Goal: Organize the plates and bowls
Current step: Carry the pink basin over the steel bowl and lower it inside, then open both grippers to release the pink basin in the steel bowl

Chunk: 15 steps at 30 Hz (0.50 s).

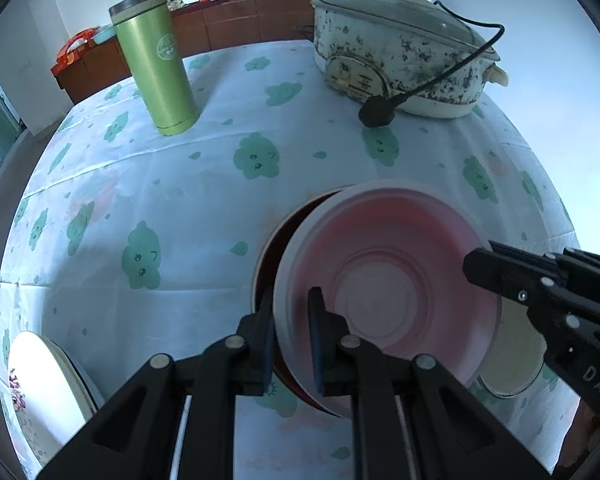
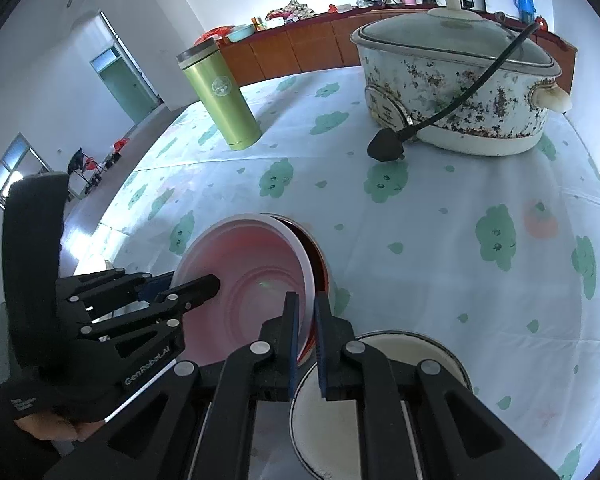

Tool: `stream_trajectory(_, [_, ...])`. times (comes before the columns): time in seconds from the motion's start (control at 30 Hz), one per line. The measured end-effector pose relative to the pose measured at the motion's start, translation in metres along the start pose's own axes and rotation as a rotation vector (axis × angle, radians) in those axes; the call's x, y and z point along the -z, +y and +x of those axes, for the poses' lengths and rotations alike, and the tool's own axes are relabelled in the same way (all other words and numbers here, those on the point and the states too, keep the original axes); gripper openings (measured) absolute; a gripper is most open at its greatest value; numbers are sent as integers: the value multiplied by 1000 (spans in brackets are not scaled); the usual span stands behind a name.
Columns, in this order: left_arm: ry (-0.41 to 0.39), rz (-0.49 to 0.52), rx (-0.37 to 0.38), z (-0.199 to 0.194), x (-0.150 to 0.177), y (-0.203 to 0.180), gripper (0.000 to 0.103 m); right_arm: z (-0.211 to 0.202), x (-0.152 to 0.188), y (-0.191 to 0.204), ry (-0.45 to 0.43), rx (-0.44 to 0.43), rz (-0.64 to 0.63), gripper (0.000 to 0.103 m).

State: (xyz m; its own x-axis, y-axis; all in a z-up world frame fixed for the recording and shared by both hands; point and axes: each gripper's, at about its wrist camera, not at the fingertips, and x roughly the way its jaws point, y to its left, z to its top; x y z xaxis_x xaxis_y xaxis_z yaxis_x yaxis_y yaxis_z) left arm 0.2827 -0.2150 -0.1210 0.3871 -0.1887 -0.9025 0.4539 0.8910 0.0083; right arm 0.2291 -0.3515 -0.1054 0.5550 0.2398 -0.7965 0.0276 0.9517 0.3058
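lettering "GenRobot.AI" on left hand-held gripper [image 2: 204, 286], clamping pink bowl [image 2: 252, 280].

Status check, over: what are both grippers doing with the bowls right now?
Left gripper and right gripper both shut on pink bowl rim, opposite sides. Bowl tilted inside the red bowl. White bowl close beside; nothing blocking.
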Motion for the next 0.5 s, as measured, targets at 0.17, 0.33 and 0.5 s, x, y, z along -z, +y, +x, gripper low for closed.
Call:
stream_trajectory(0.17, [-5, -6, -4, -1, 0, -1, 20, 0, 1, 1, -8, 8, -18, 9])
stream_trajectory(0.33, [-27, -3, 21, -12, 1, -3, 43, -2, 3, 3, -7, 10, -5, 48])
stream_trajectory(0.5, [-89, -13, -47, -29, 1, -1, 67, -31, 2, 3, -120, -5, 25, 56])
